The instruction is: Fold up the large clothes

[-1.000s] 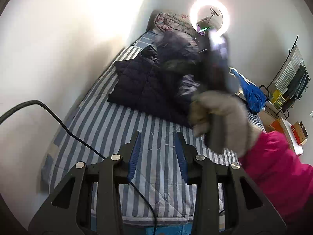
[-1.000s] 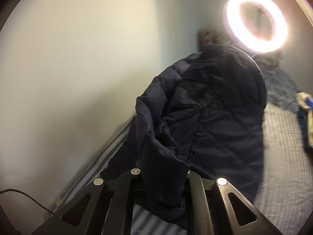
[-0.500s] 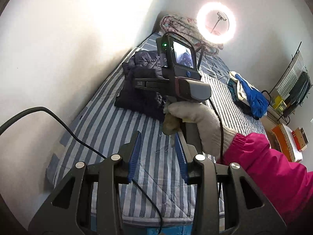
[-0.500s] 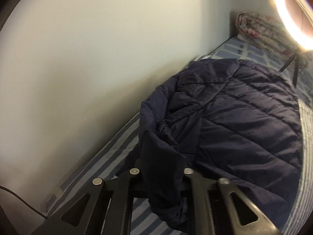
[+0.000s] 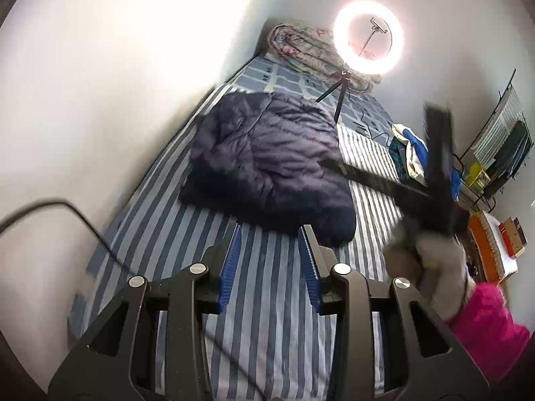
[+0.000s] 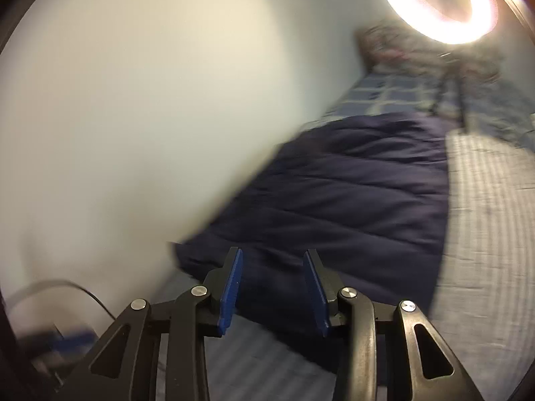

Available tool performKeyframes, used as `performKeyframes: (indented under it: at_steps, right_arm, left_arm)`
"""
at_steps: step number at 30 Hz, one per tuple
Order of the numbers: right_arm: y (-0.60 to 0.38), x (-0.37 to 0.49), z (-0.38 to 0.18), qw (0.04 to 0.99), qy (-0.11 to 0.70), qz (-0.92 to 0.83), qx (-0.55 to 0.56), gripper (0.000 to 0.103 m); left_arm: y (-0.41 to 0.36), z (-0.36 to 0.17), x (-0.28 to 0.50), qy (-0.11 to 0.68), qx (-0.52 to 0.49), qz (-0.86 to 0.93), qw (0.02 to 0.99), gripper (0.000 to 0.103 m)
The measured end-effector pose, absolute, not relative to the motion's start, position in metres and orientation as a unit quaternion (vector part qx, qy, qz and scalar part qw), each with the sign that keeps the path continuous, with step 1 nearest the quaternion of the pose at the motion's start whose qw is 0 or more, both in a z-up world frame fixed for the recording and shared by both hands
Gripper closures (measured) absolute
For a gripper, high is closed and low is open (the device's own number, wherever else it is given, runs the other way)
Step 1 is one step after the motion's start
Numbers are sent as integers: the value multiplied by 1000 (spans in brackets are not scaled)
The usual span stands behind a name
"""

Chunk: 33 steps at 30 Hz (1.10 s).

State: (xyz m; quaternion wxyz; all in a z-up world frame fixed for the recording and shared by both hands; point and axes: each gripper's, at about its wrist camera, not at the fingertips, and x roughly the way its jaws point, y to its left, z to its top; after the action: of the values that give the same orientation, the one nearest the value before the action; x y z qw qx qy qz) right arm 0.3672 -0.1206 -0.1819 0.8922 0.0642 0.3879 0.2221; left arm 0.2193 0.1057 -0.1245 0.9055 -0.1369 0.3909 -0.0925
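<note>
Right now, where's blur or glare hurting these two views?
Left wrist: ring light blows out with wall glare beside it; the right hand-held gripper is motion-smeared; navy jacket stays readable. Right wrist: whole frame smeared, ring light flaring.

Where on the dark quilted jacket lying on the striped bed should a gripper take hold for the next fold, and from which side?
Probably the near hem corner of the jacket, approached from the near, open side of the bed. That edge lies loose on the stripes, closest to the left gripper; the far side sits against the wall.
</note>
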Motion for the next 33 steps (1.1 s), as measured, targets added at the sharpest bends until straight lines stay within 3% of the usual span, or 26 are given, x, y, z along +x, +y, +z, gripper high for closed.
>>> performKeyframes:
  at_steps: [8, 17, 22, 25, 27, 28, 29, 33]
  right_arm:
    - [-162, 354, -192, 904, 388, 168, 68, 62]
    - [-153, 368, -217, 892, 420, 158, 60, 62]
    - [-135, 379, -245, 870, 464, 166, 3, 62]
    - [-139, 376, -235, 868, 465, 173, 3, 63]
    - [-152, 369, -225, 877, 447, 175, 23, 43]
    - [-161, 364, -222, 883, 437, 168, 37, 23]
    - [-168, 360, -221, 887, 430, 164, 50, 12]
    - [-203, 354, -239, 866, 454, 163, 133, 13]
  left_arm:
    - [79, -131, 315, 346, -16, -24, 938, 68]
    - [107, -246, 376, 449, 37, 61, 891, 67]
    - [103, -265, 380, 456, 65, 53, 886, 67]
    - [116, -258, 377, 456, 26, 46, 888, 67]
    - [126, -249, 377, 453, -8, 45, 890, 67]
    - [132, -246, 376, 452, -23, 44, 891, 67]
    - [137, -245, 376, 452, -31, 43, 891, 67]
    - [151, -246, 374, 465, -64, 39, 882, 66]
